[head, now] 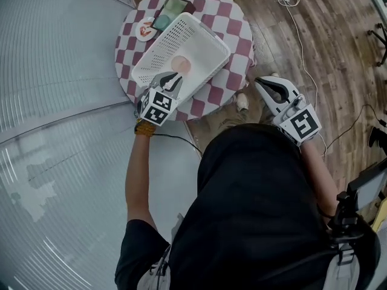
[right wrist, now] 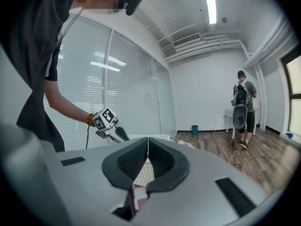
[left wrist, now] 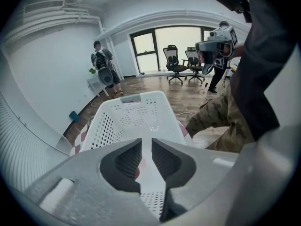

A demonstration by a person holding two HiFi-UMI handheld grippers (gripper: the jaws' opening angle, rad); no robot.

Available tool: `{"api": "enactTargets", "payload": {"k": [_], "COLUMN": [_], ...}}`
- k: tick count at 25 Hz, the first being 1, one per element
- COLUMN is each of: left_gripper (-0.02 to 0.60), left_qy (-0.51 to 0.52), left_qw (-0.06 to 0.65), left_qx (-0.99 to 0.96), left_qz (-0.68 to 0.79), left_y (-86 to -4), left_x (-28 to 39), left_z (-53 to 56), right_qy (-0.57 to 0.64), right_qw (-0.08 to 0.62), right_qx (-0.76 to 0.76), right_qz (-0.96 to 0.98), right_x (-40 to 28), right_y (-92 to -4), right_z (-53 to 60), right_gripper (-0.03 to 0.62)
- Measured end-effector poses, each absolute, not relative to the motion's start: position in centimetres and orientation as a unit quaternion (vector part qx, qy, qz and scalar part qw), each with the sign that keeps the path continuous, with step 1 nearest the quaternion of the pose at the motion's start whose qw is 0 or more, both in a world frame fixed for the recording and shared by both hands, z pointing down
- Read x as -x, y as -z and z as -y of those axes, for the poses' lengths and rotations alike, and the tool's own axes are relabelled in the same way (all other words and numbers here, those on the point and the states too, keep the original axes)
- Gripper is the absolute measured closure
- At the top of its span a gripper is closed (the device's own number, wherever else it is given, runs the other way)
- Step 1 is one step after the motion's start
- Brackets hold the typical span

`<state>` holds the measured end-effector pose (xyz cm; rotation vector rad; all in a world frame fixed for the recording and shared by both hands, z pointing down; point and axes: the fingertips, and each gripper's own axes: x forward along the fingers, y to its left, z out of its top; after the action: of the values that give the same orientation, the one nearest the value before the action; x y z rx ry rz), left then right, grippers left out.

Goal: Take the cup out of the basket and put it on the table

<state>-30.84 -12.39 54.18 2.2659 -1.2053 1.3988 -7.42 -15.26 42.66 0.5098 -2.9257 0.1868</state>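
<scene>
The head view looked steeply down on the basket (head: 199, 41) and table (head: 236, 23), while both gripper views looked level along their jaws, sharing that basket.

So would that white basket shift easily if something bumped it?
Probably light: the basket looks like thin perforated plastic, seemingly holding only the cup. It may skid on the checked table if nudged, and its holed walls could flex somewhat.
</scene>
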Motion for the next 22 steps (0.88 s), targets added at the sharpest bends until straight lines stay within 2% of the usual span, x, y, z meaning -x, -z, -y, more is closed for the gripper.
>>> {"api": "enactTargets", "payload": {"k": [7,22], "left_gripper": [0.503,0.499], "left_qy": [-0.522,-0.576], "left_qw": [0.152,0.199], "left_qx": [-0.756,-0.724], "left_qz": [0.364,0.324], "left_y": [-59.3,-66.5], "left_x": [32.8,34.1], "left_z": [13.9,14.9], "right_qy": [-0.084,-0.096], "right_qw": [0.089,0.1], "right_qx": [-0.223,-0.261], "right_qz": [0.967,0.955], "right_x": [4.8,2.8], "right_y": [-44.0,-44.8], "right_z": [16.4,17.3], "right_gripper": [0.582,0.582]}}
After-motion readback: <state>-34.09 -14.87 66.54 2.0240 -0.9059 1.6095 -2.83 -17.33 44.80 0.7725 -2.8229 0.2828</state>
